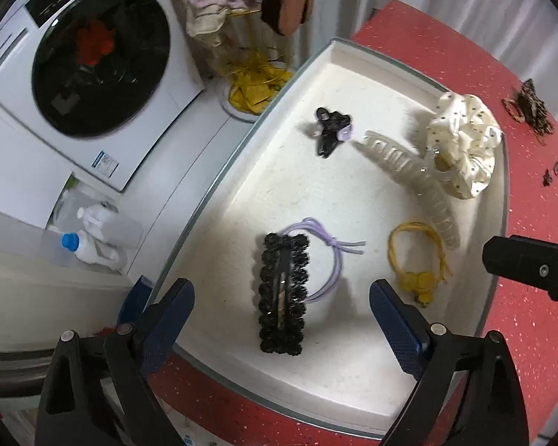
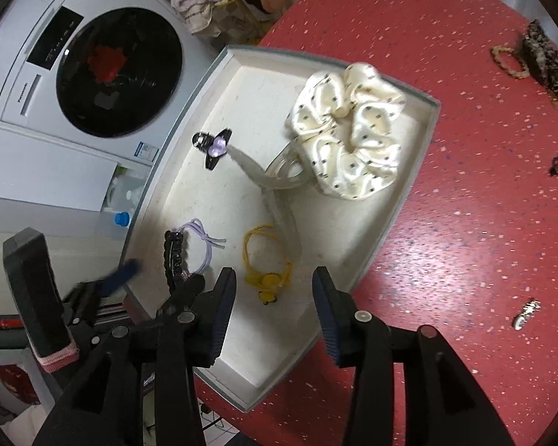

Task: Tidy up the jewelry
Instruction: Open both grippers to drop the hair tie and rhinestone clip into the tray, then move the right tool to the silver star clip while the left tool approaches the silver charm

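A shallow white rectangular tray [image 1: 353,390] lies on the red speckled table [image 1: 520,316], its landmark for all else. In the tray, the black lace-edged snap clip [image 1: 282,293] lies nearest the camera, on the lilac elastic hair tie [image 1: 331,256]. Right of it lies the yellow hair tie with charm [image 1: 418,260]. Behind that stretches the clear plastic claw clip [image 1: 413,182], touching the cream dotted satin scrunchie [image 1: 465,145] at the far right corner. The small black claw clip [image 1: 329,132] sits far left. Outside the tray to the right, small dark hair clips [image 2: 543,59] lie on the table.
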Available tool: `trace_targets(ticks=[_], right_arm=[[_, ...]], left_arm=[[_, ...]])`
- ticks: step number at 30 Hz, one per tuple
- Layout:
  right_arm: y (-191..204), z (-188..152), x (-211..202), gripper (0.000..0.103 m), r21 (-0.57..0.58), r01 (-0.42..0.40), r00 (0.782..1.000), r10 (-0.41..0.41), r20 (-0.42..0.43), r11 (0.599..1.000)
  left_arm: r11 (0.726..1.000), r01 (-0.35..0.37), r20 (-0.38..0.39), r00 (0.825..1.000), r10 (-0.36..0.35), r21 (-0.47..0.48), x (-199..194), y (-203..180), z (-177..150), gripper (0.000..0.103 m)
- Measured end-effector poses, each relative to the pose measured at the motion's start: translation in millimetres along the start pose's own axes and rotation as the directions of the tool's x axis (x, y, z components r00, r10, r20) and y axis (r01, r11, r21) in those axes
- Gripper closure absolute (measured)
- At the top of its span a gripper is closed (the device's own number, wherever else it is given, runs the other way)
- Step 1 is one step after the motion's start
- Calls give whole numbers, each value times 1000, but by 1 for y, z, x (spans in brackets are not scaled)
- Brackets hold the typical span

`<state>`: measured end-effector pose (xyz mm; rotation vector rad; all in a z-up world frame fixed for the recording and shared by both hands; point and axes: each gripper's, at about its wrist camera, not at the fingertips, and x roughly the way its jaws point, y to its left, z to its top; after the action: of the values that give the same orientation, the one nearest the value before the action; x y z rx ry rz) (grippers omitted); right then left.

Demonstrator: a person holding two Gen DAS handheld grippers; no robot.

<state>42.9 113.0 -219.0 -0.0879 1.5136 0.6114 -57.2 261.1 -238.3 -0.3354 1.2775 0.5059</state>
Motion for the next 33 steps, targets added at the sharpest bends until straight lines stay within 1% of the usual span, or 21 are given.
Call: trace_targets(ticks=[7,8,9,11,16,18,19,21,23,27,28,29,33], right_arm=[[-14,-6,-18,57,39,2,1000,-3,31,999],[-16,-7,-20,55,43,3,999,-4,35,999],[-17,-7,-20,49,47,3,999,-5,38,999],[-21,-9,-25,45,56,2,999,-4,46,998],[-33,-12,-32,43,88,8,998,-13,57,996],[-40,-14,-36,37,105,6,998,-13,63,994],[-43,-15,-38,35,114,7,998,-15,67,993],[-52,-18,-43,29,134,13,997,-23,77,991],[-63,-22,-48,23,160,19,995,-34,89,987],[-90,-33,-59,21,222,42,992,-67,107,974],[-96,-36,-61,21,236,43,991,-72,112,971],[-104,-40,-63,18,252,44,990,-75,116,967],[-136,-58,-76,17,314,60,985,-107,135,948]], left_arm=[[1000,-8,-7,1000,8,18,-2,-8,6,6],[1000,-12,-8,1000,13,19,-2,-8,7,2],[1000,-17,-7,1000,17,17,-2,-9,8,0],[1000,-15,-7,1000,15,21,-3,-11,9,0],[998,-26,-4,1000,27,53,-8,-18,11,0],[997,-27,3,1000,26,69,-12,-24,12,0],[996,-29,10,1000,29,81,-15,-27,13,0],[995,-31,19,999,30,96,-20,-34,14,0],[994,-22,30,999,19,110,-25,-42,17,0],[988,-6,49,999,-2,151,-34,-62,23,0],[986,4,51,999,-13,168,-36,-70,25,0],[983,20,49,998,-30,184,-38,-78,26,0],[971,66,56,995,-81,231,-51,-106,27,0]])
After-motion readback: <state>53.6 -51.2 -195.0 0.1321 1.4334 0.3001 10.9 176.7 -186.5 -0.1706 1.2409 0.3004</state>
